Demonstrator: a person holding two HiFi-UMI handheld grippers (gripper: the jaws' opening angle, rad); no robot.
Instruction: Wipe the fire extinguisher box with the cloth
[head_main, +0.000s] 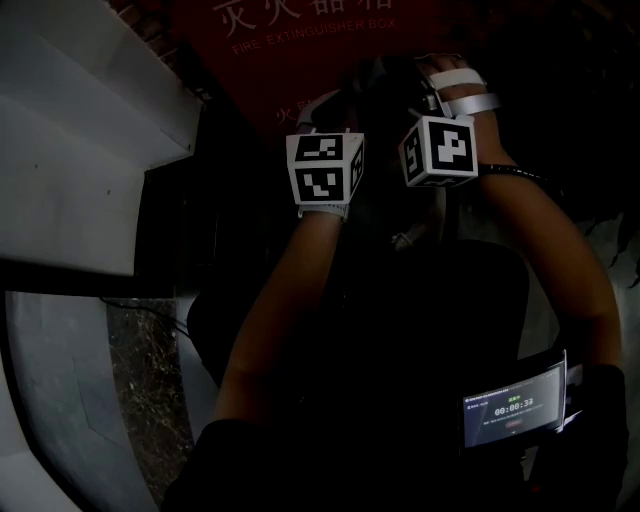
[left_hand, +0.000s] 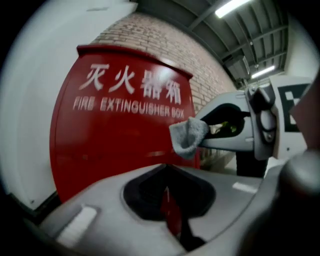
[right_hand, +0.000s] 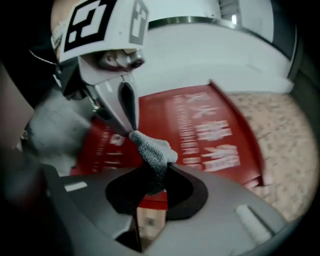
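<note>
The red fire extinguisher box (left_hand: 115, 145) with white lettering fills the left gripper view. It also shows at the top of the dark head view as the box (head_main: 300, 40), and behind the jaws in the right gripper view as the box (right_hand: 215, 135). My right gripper (right_hand: 157, 175) is shut on a small grey cloth (right_hand: 152, 152). From the left it appears as the right gripper (left_hand: 200, 132) holding the cloth (left_hand: 187, 136) in front of the box face. My left gripper (left_hand: 166, 172) is shut with nothing in it. It sits just left of the cloth as the left gripper (right_hand: 127, 122).
A brick wall (left_hand: 165, 45) rises behind the box, with a white wall (left_hand: 35, 80) to its left. Speckled floor (right_hand: 285, 140) lies beside the box. A white ledge (head_main: 80, 150) is at the left in the head view. A small screen (head_main: 512, 405) is strapped to the person's right forearm.
</note>
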